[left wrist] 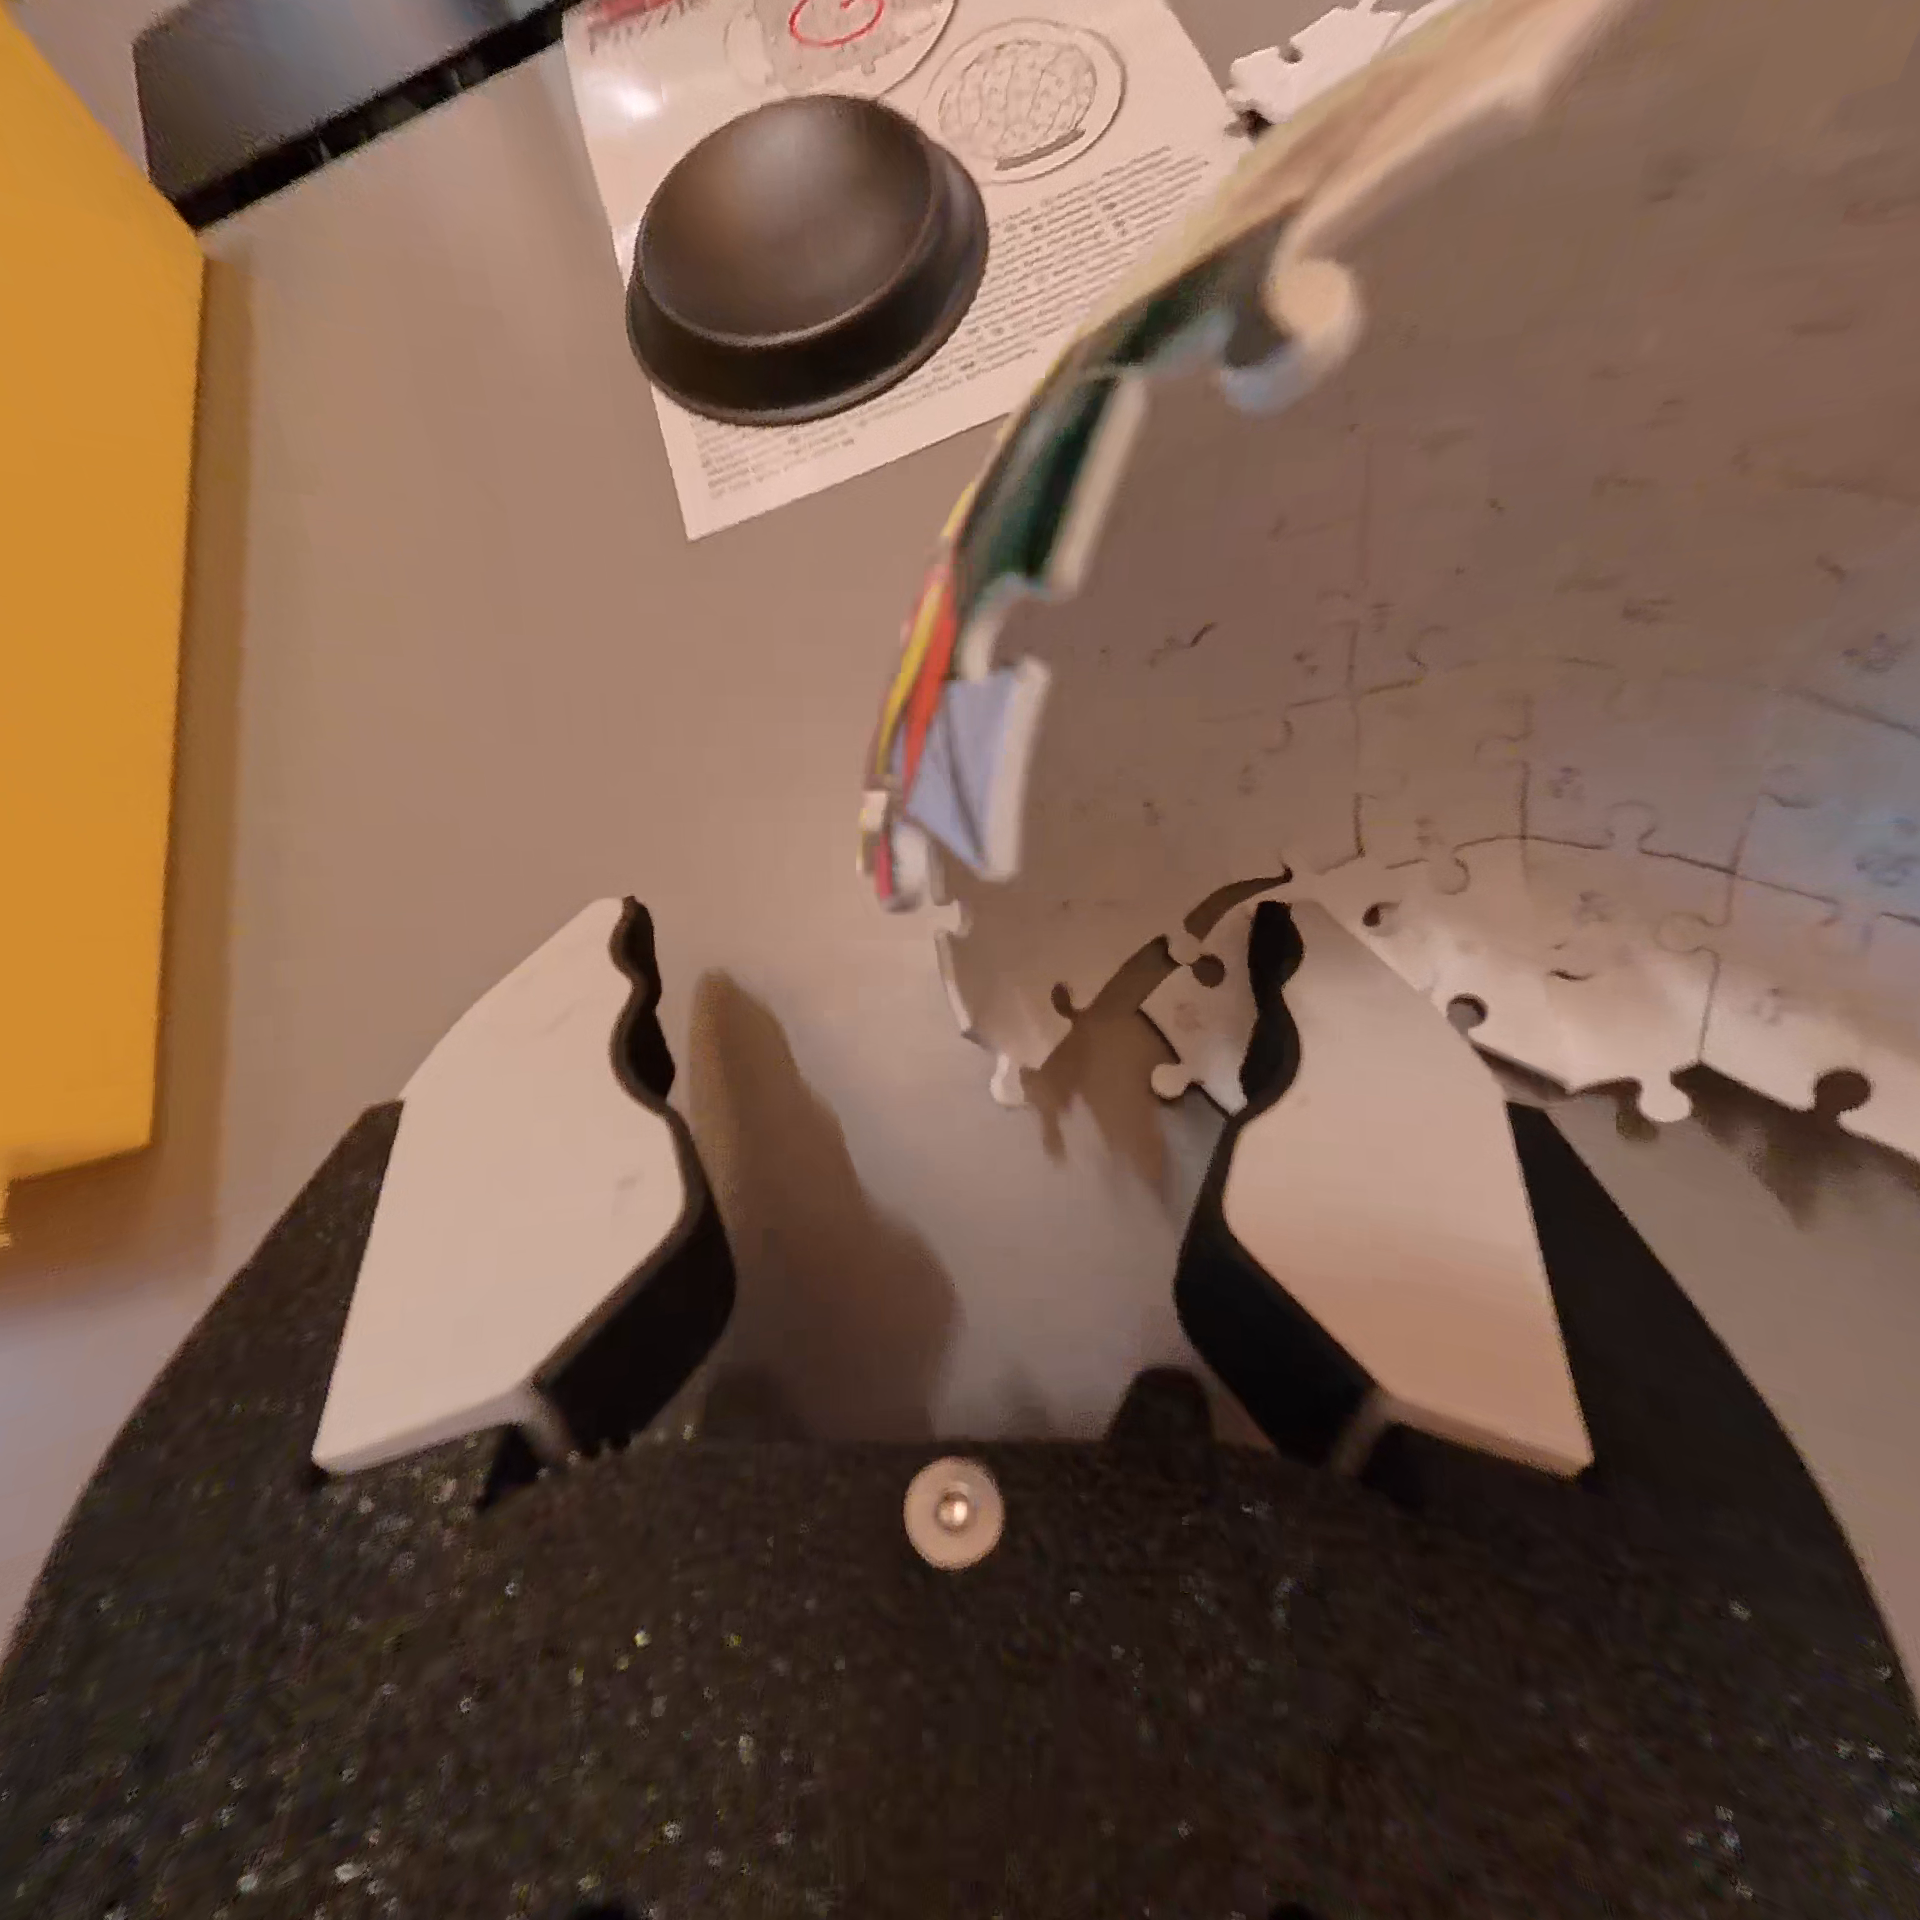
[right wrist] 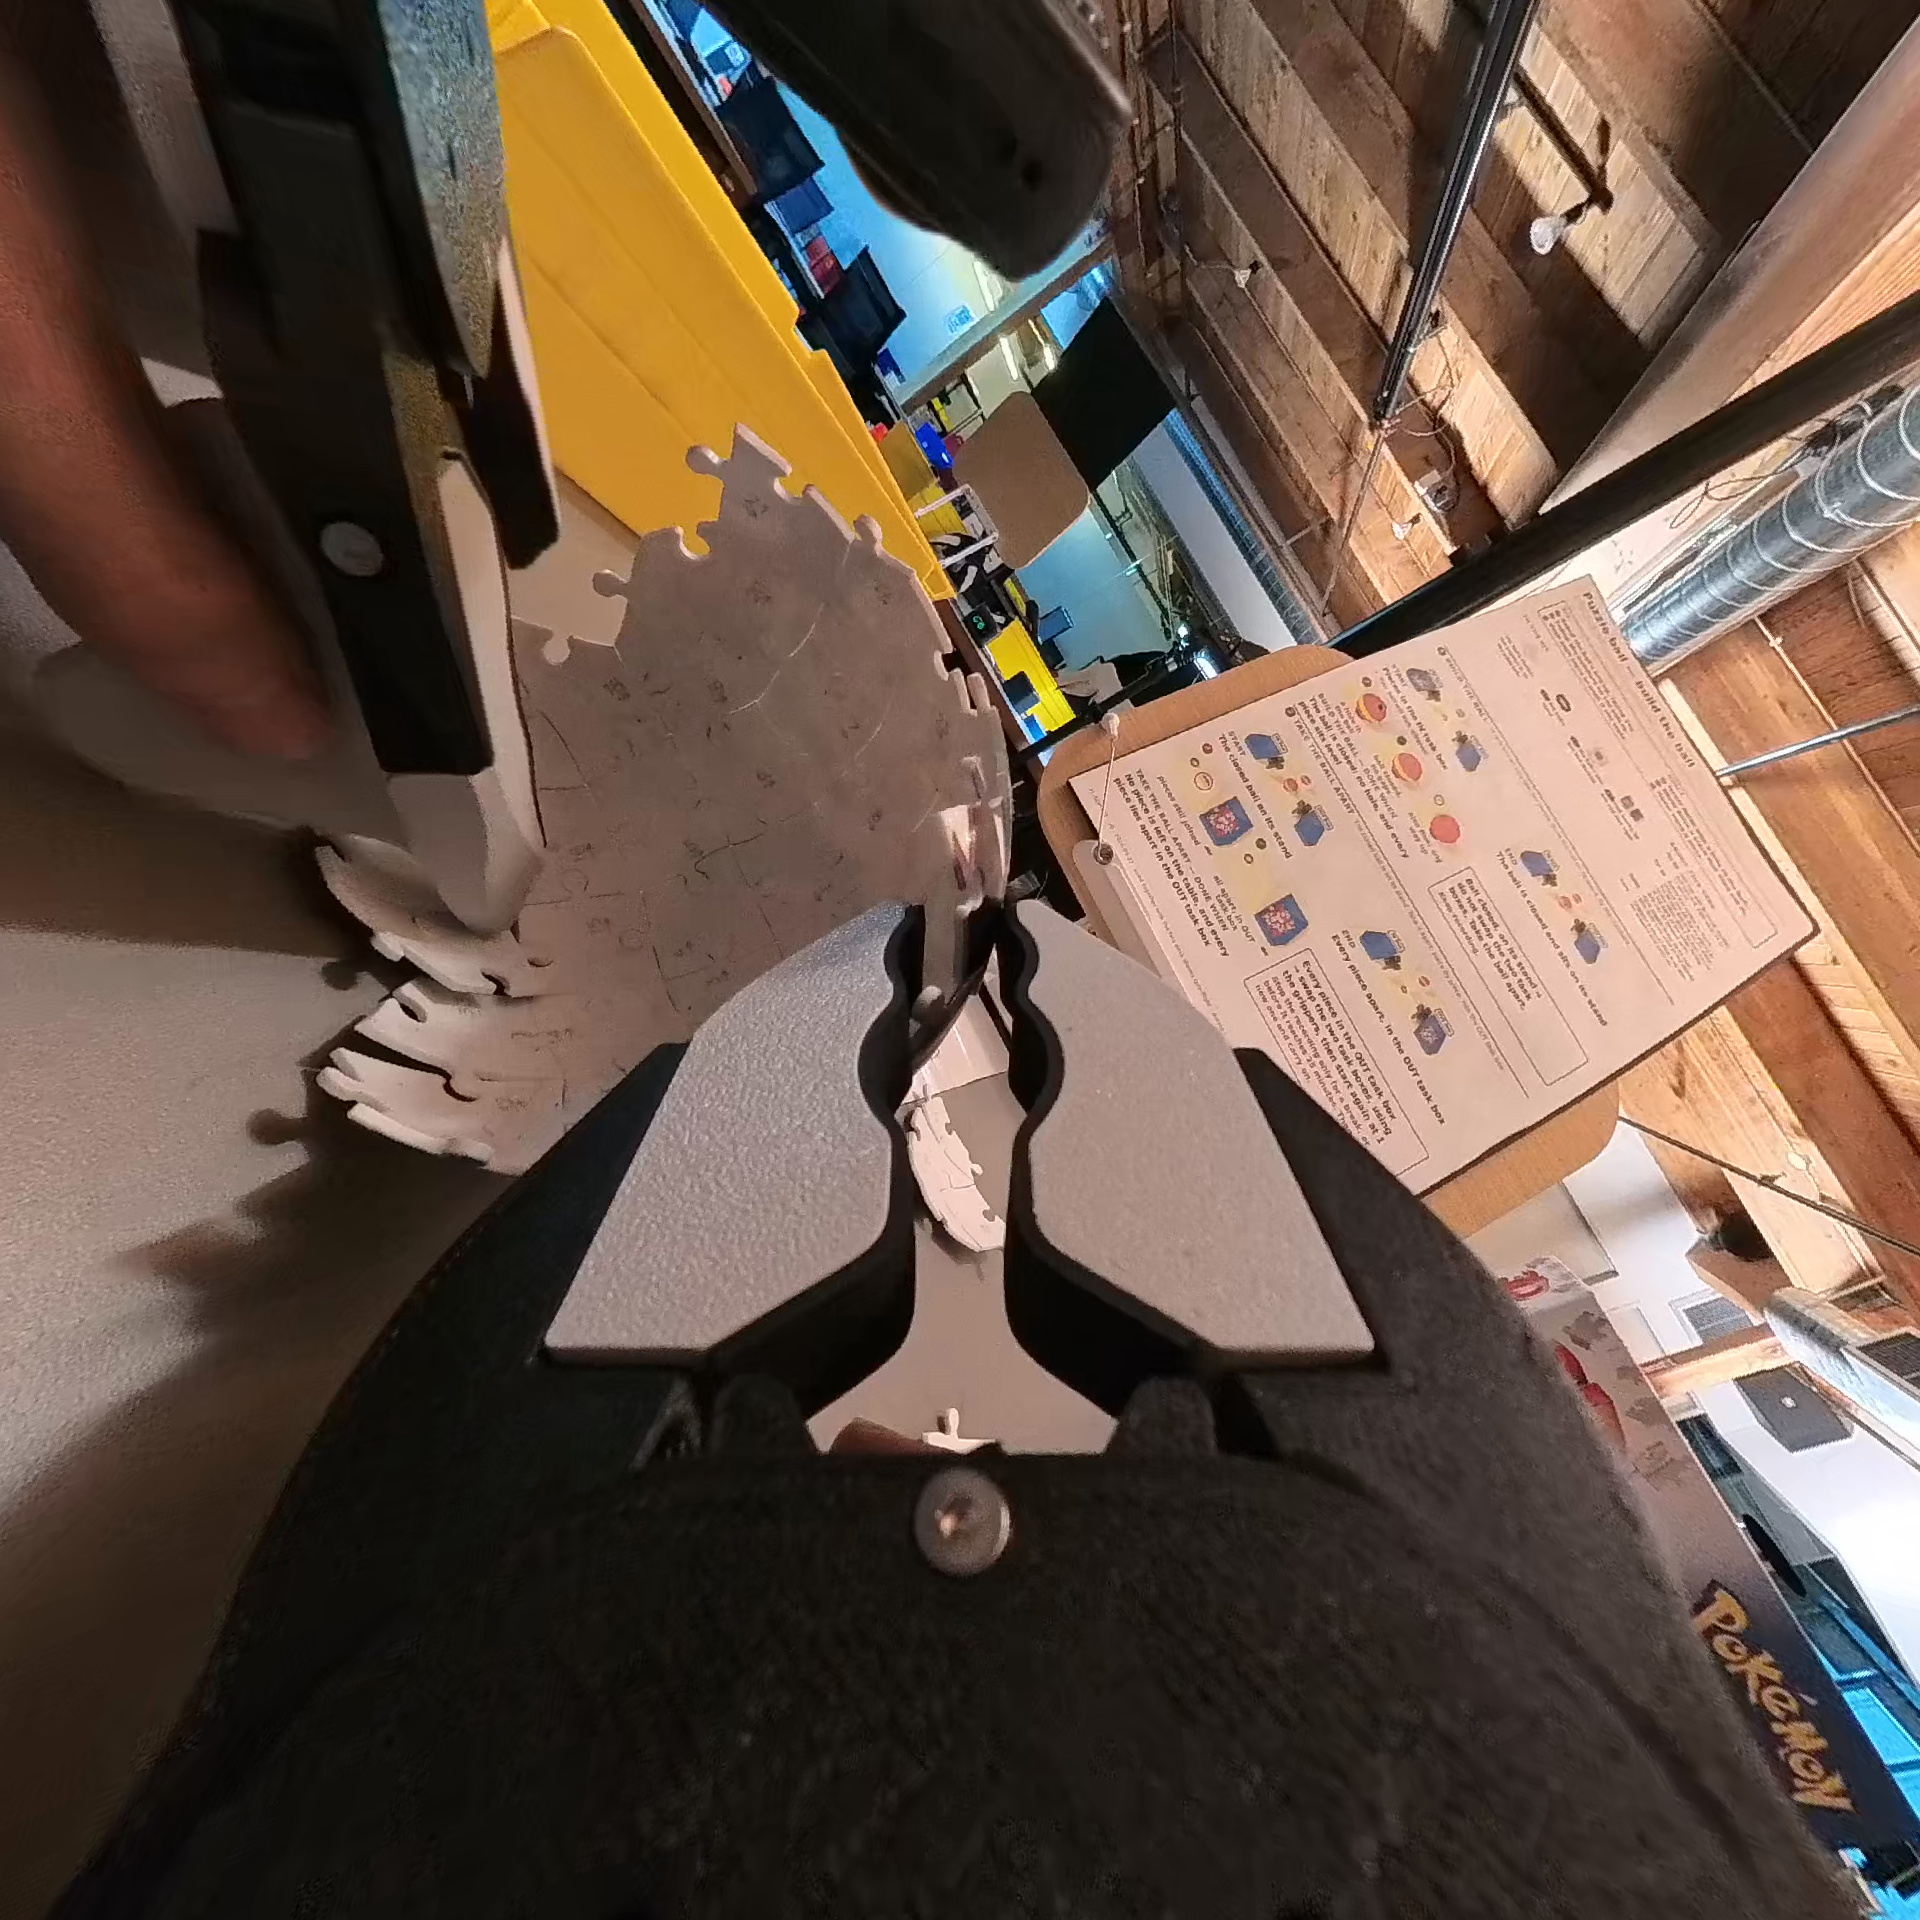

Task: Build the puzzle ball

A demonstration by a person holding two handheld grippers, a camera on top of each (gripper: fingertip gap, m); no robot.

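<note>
The half-built puzzle ball shell (left wrist: 1507,644) shows its white inner side at the right of the left wrist view, with the coloured outer face on its left rim. A crack runs through its lower edge by a loose-looking group of pieces (left wrist: 1013,987). My left gripper (left wrist: 956,935) is open, and its right finger (left wrist: 1351,1143) is at that lower edge. In the right wrist view my right gripper (right wrist: 961,925) is shut on the rim of the shell (right wrist: 748,748). The left gripper's finger (right wrist: 468,821) rests against the shell's lower left.
A black round stand (left wrist: 805,260) sits on a printed instruction sheet (left wrist: 1091,135) on the grey table (left wrist: 468,675). A yellow box (left wrist: 83,675) is at the left. A clipboard with a picture sheet (right wrist: 1455,862) stands at the right, and yellow bins (right wrist: 644,312) lie behind.
</note>
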